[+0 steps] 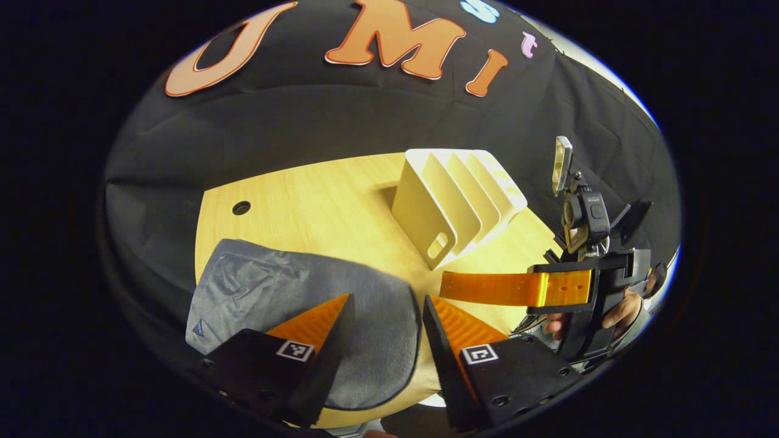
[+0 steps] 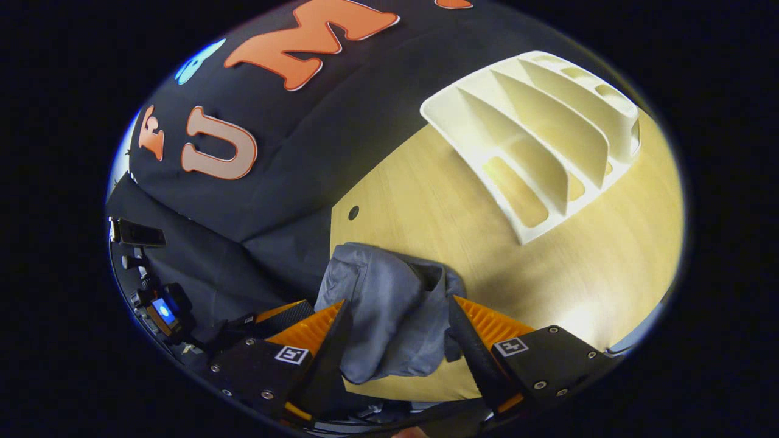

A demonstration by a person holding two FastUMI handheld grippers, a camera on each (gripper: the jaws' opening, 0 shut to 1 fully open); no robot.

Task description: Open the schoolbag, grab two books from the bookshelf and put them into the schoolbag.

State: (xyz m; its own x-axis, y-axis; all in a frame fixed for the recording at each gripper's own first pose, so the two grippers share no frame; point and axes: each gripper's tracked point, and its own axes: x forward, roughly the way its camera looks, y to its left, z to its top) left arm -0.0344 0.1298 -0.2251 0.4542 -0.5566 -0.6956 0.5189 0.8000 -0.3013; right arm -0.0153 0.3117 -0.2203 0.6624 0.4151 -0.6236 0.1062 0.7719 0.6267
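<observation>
The schoolbag [image 1: 292,298], a grey fabric bag, lies flat on the near part of the tabletop [image 1: 328,207], close to the front edge. In the right gripper view the schoolbag [image 2: 389,304] appears bunched, with one part raised above the wood. No opened mouth or zip can be made out, so the bag is judged as not yet open.

The bookshelf [image 1: 456,201], a pale slotted rack, stands farther back on the tabletop, well apart from the bag. Its slots [image 2: 535,134] show no books.

The left tongs [image 1: 383,331] hang over the bag with the fingers spread and nothing between them. The right tongs [image 2: 395,337] also stand spread, with the raised fabric lying between the fingers; whether either finger touches the cloth cannot be told. In the left gripper view the right tongs [image 1: 487,287] reach in sideways above the tabletop, between bag and bookshelf, held by a hand [image 1: 621,313].

Step in hand, as judged: opening the schoolbag.

- Pin the flat body of the bag with one pair of tongs
- Close the other pair on the zip pull or the flap edge, not on loose cloth
- Pull along the seam, low and steady, so the bag does not slide off the front edge
- Leave the mouth facing the bookshelf
</observation>
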